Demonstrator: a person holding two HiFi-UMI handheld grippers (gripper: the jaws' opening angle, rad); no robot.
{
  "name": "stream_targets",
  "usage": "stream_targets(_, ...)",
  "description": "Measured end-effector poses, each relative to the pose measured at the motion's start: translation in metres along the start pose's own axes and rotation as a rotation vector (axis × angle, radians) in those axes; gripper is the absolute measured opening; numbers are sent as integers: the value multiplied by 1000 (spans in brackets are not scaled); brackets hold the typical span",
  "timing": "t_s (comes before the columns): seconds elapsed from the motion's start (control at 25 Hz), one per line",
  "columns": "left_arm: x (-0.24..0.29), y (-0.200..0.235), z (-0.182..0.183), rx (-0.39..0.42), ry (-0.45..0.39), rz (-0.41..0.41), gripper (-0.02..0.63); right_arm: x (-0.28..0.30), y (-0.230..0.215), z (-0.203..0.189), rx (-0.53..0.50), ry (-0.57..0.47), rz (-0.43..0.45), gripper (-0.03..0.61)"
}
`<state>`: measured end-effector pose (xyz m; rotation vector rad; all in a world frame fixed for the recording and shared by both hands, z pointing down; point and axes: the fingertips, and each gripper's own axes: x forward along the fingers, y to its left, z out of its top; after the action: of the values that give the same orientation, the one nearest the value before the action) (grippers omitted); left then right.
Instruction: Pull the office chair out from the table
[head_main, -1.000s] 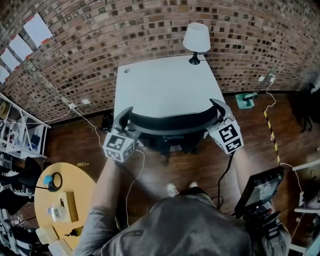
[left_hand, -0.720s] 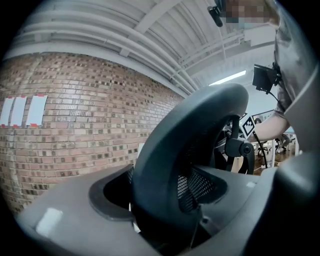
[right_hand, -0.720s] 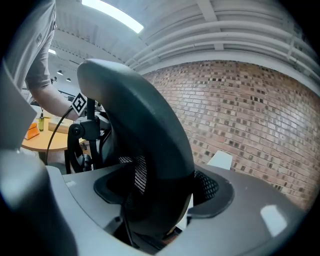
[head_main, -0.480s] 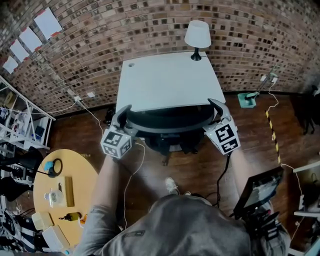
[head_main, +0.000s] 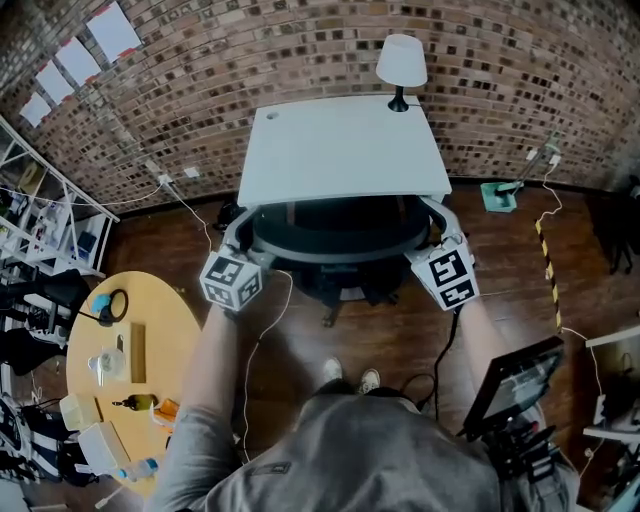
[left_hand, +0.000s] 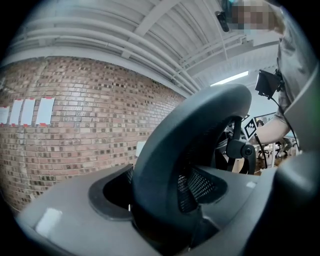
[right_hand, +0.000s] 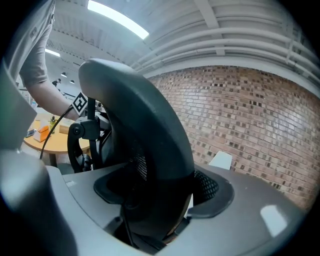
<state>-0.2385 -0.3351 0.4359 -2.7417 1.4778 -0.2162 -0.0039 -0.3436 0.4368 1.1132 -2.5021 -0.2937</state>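
Since the earlier frame, the office chair (head_main: 340, 243) stands further out from the white table (head_main: 340, 150). Its curved backrest now clears the table's front edge, with a dark gap between them. At centre-left of the head view, the left gripper (head_main: 243, 230) clamps the backrest's left end. At centre-right, the right gripper (head_main: 438, 222) clamps the right end. Both gripper views show the jaws set wide, pads pressed against the mesh-backed rim. A lamp (head_main: 401, 62) stands on the table's far right corner, upper centre of the frame.
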Motion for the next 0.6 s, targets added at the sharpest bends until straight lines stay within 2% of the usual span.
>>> stream_targets(0.24,-31,-9,-6,-8,-3,-3,333,-15,27,2,0,3,7,347)
stream_targets(0.6,-66,-20,-11,-4,-10,-43,333,-41,64,6,9,23,-32,348)
